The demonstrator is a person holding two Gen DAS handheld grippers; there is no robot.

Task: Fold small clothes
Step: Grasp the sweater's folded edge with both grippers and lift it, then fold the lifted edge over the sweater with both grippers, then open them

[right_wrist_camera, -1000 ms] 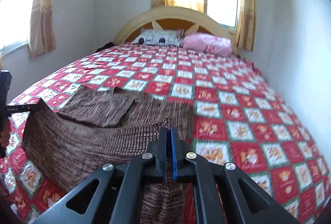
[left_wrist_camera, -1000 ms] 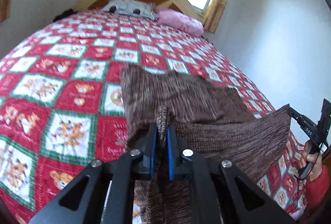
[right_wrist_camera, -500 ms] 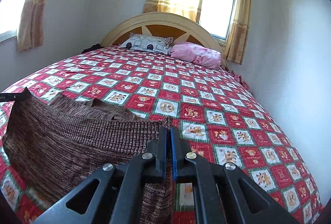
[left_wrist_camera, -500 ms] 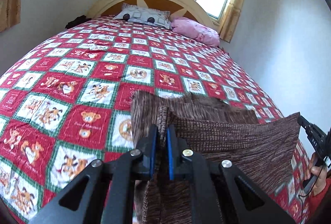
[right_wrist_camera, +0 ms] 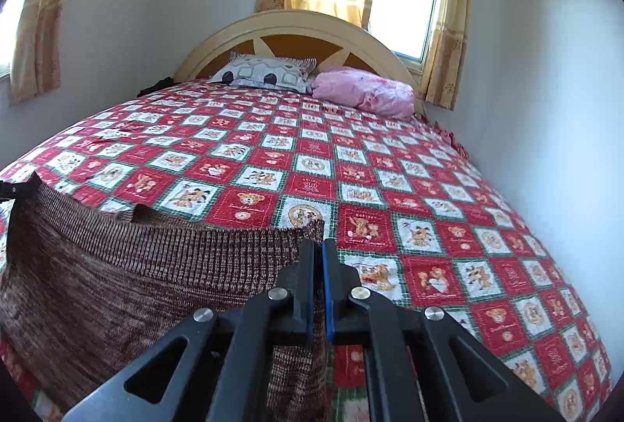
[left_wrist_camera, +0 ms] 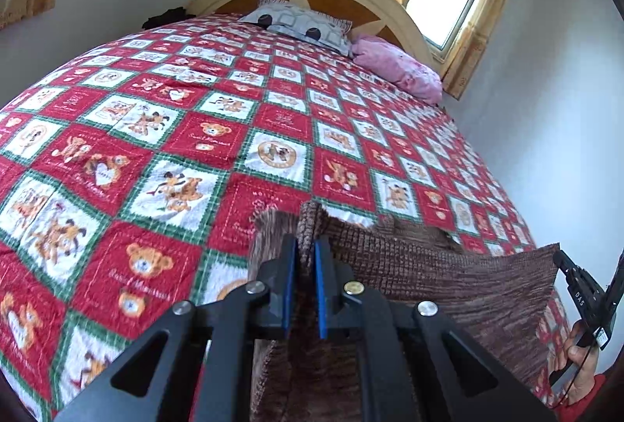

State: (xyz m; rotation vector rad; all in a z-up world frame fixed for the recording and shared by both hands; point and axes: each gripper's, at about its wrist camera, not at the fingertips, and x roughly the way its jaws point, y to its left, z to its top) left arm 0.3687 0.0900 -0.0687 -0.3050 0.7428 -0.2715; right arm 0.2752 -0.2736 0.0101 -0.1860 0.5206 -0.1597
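Observation:
A brown knitted garment (left_wrist_camera: 448,277) hangs stretched between my two grippers above the near end of the bed. My left gripper (left_wrist_camera: 306,246) is shut on one top corner, which bunches up between its blue pads. My right gripper (right_wrist_camera: 318,246) is shut on the other top corner of the brown knitted garment (right_wrist_camera: 148,266). In the left wrist view the right gripper (left_wrist_camera: 585,297) and the hand holding it show at the far right edge. The left gripper's tip (right_wrist_camera: 17,188) pokes in at the left edge of the right wrist view. The garment's lower part is hidden behind the held edge.
The bed wears a red, white and green bear-patterned quilt (right_wrist_camera: 351,164). A patterned grey pillow (right_wrist_camera: 265,73) and a pink pillow (right_wrist_camera: 362,92) lie against the curved headboard (right_wrist_camera: 296,28). A wall (right_wrist_camera: 546,110) runs close along the bed's right side. Curtained windows sit behind.
Both grippers have carried the garment's top edge toward the headboard. The part of the garment lying flat on the quilt in front has nearly vanished behind the lifted edge. The left gripper has rolled a little.

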